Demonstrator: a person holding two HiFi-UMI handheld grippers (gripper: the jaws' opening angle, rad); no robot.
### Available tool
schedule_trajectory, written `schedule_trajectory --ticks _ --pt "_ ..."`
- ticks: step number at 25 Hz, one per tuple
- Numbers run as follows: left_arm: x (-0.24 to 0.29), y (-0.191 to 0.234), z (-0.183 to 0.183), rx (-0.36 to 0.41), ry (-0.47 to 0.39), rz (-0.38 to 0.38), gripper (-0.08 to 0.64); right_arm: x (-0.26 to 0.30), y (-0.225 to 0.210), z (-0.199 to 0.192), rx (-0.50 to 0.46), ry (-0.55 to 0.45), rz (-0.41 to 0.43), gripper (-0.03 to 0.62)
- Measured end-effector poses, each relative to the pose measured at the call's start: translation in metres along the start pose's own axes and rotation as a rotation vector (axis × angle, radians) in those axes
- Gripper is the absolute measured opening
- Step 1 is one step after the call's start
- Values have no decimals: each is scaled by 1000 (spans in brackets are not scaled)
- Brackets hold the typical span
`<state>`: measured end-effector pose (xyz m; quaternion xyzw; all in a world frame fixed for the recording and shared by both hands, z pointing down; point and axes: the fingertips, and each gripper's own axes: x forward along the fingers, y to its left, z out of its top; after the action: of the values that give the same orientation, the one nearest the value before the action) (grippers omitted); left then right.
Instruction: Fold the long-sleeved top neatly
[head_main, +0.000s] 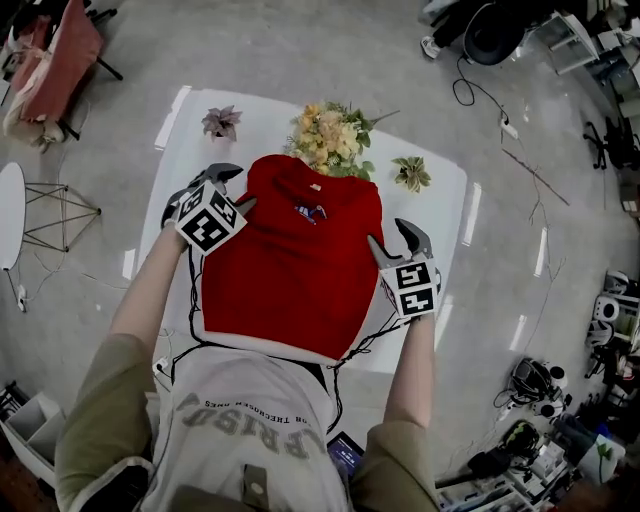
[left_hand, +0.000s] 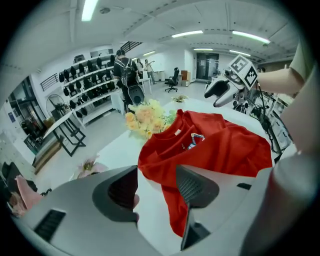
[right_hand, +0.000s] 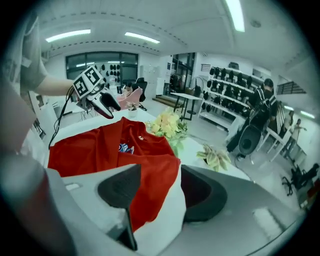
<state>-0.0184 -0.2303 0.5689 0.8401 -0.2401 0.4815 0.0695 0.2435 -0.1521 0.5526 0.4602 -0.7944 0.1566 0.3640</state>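
A red long-sleeved top with a small chest print lies face up on the white table, collar towards the far edge, its sides turned inward. My left gripper hovers at the top's left shoulder, jaws apart and nothing pinched. In the left gripper view the red cloth lies beyond and below the left gripper. My right gripper hangs open by the top's right edge. In the right gripper view the red top shows under the right gripper, untouched by the pads.
A yellow flower bunch stands just past the collar, with a small purple plant to its left and a pale leafy one to its right. Cables hang off the table's near edge. A red-draped chair stands at far left.
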Motion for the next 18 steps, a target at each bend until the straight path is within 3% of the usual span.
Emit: schedule_trajectory --ticks 6,12,15,17,18 --pt "49 16 38 85 38 21 241 57 -6 45 -133 -40 63 252" --pt "89 24 43 266 149 10 239 102 -4 47 -260 30 137 250" --pt "99 18 38 293 179 -36 200 110 -2 43 -256 50 180 235" --pt "99 15 37 297 174 -57 154 110 -3 40 -242 50 193 124" --pt "97 15 38 307 165 -54 129 108 -4 40 -235 46 193 102"
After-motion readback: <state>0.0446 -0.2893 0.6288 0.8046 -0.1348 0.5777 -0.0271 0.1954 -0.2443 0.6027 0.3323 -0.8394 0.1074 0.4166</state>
